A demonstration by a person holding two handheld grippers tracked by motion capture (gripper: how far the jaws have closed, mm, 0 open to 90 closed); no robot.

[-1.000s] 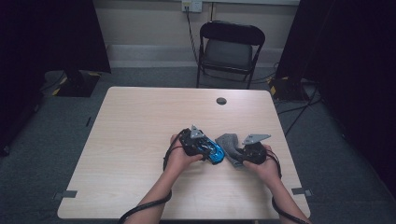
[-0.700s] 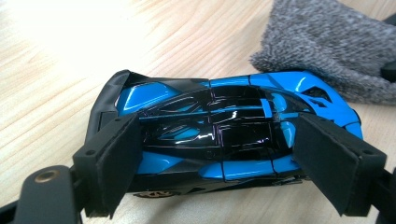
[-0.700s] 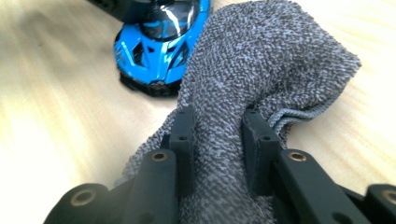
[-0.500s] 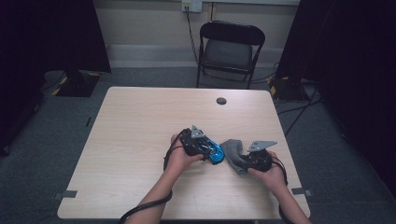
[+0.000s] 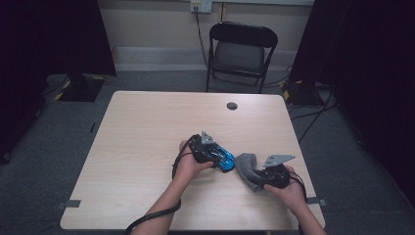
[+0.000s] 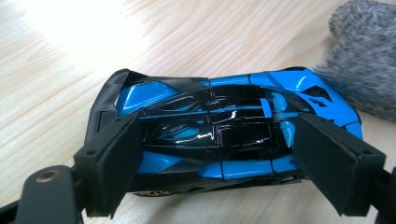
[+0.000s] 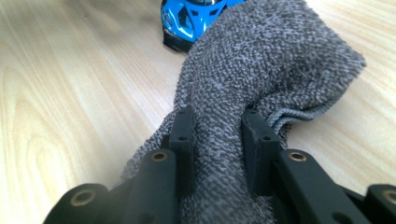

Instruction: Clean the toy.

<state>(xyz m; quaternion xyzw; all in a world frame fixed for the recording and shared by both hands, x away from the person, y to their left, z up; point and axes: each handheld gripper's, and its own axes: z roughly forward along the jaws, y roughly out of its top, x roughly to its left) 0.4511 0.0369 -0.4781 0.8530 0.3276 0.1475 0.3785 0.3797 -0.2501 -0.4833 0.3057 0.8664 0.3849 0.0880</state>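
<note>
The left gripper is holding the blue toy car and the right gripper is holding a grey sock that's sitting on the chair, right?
Not quite. The left gripper does hold the blue toy car, and the right gripper does pinch the grey cloth between its fingers, but the cloth is on the table beside the car, not on the chair. The high view shows this.

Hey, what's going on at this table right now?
A person at a wooden table is working with a hand-held gripper in each hand. The left hand-held gripper is clamped across a blue and black toy car sitting on the table. The right hand-held gripper pinches a grey cloth, whose far end reaches the car's nose. It looks like the car is being wiped, though that's a guess.
</note>
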